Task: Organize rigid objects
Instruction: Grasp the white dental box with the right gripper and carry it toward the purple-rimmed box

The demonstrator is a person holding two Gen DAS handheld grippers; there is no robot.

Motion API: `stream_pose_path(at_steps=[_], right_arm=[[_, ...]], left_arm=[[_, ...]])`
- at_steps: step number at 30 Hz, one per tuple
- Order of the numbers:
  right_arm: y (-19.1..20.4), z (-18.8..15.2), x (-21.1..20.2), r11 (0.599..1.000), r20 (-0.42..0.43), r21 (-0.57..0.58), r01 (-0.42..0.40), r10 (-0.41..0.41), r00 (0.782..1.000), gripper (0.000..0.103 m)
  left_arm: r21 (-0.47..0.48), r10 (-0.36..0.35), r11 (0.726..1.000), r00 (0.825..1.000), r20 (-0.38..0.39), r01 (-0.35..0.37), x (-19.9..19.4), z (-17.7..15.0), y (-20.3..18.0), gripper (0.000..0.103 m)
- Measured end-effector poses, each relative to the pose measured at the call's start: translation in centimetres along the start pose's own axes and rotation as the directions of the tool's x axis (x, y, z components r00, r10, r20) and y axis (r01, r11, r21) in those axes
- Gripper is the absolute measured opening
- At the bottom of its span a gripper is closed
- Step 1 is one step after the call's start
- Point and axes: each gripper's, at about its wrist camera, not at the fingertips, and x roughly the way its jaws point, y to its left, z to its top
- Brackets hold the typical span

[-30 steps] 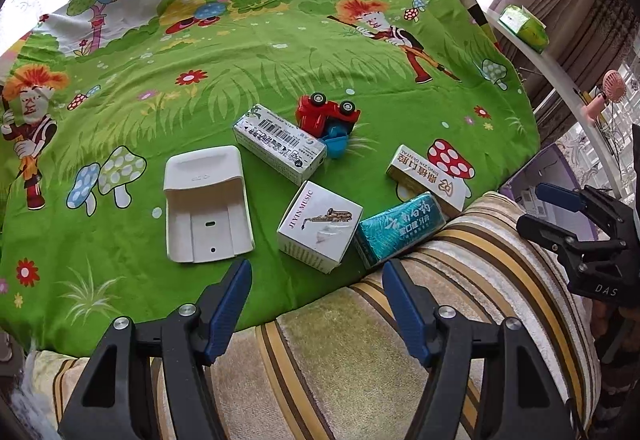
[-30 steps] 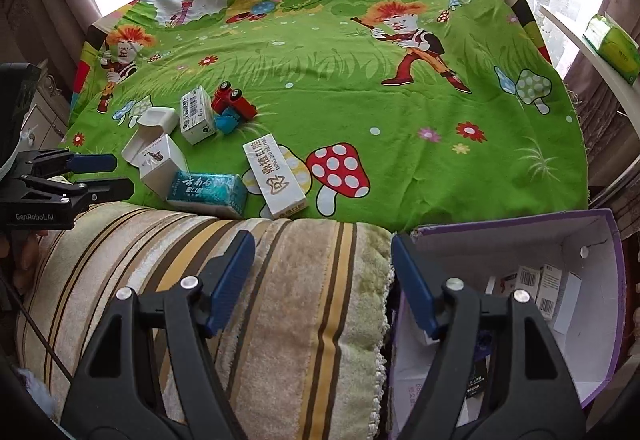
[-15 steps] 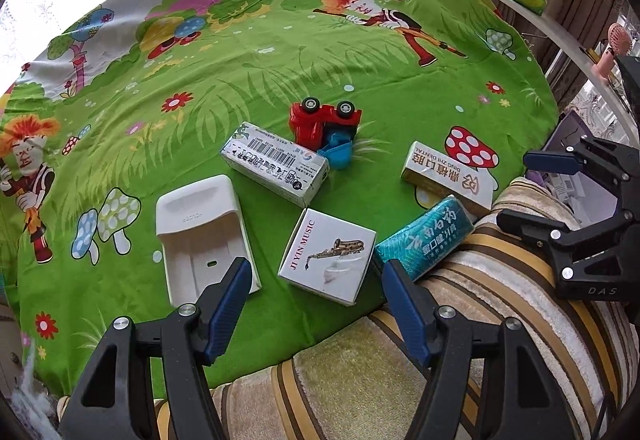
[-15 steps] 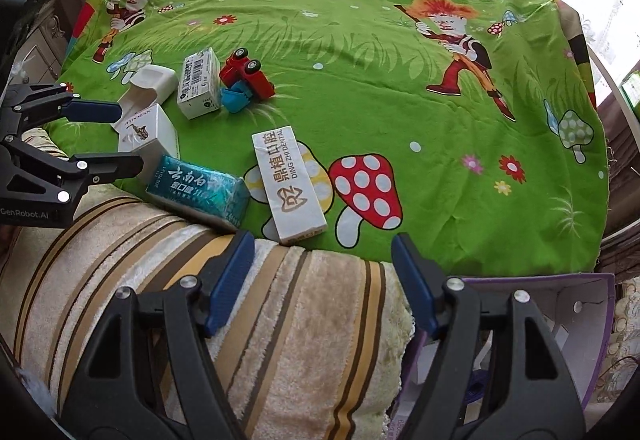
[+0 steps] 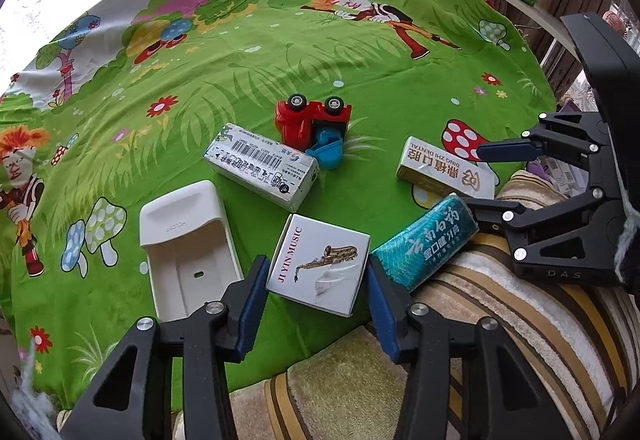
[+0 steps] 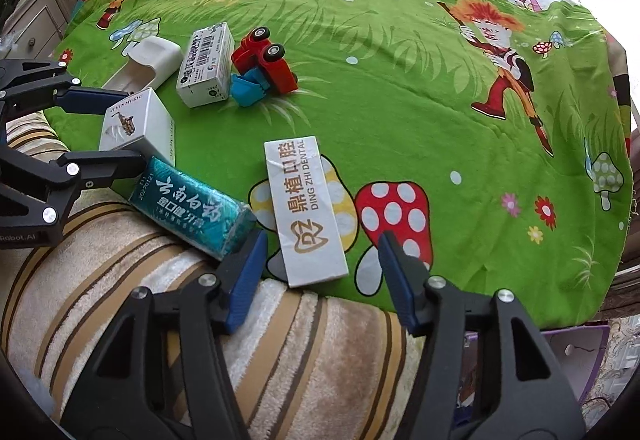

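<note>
Green cartoon cloth [image 5: 360,72] covers the table, with a striped towel [image 5: 460,340] along its near edge. The left gripper [image 5: 316,300] points down at a white music box [image 5: 320,270]; its jaws have just been closing and now straddle the box's near end, though whether the pads press on it cannot be told. The right gripper [image 6: 322,272] hangs over a long dental box [image 6: 306,212]; its jaws have also been closing, and they stand apart, with a clear gap on the right side of the box.

A teal packet [image 5: 426,242] lies between the two boxes, partly on the towel. Farther back sit a barcode box [image 5: 262,168], a red toy truck [image 5: 312,118] tipped on its side with a blue scoop, and a white plastic holder [image 5: 186,252] at the left.

Only the left wrist view shows a shelf [image 5: 520,0] at the far right with a green pack on it. Only the right wrist view shows a purple box [image 6: 576,356] at the near right and a pale cabinet [image 6: 36,12] at the far left.
</note>
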Motion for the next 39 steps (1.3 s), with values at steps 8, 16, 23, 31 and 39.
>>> stream_pose_path(at_steps=[8, 16, 23, 31, 39], right_arm=[[0.6, -0.2, -0.2, 0.999, 0.035, -0.033, 0.028, -0.026, 0.999, 0.034], [-0.3, -1.2, -2.8, 0.994, 0.124, 0.058, 0.096, -0.102, 0.987, 0.034], [-2.4, -3.9, -5.8, 0.975, 0.181, 0.208, 0.072, -0.111, 0.977, 0.034], [-5.2, -8.7, -8.8, 0.942, 0.200, 0.331, 0.058, -0.130, 0.971, 0.034], [-8.9, -14.0, -12.2, 0.895, 0.192, 0.435, 0.098, -0.198, 0.961, 0.034]], left_arm=[[-0.029, 0.005, 1.000, 0.999, 0.044, -0.003, -0.8, -0.3, 0.3, 0.048], [-0.098, 0.022, 0.995, 0.994, 0.104, -0.012, -2.6, -0.2, 1.2, 0.047], [-0.110, 0.014, 0.994, 0.988, 0.152, 0.003, -4.4, 0.1, -0.1, 0.047], [-0.071, -0.041, 0.996, 0.978, 0.203, 0.057, -6.5, 0.9, -4.0, 0.047], [-0.005, -0.108, 0.994, 0.972, 0.207, 0.112, -6.8, 1.6, -8.4, 0.047]])
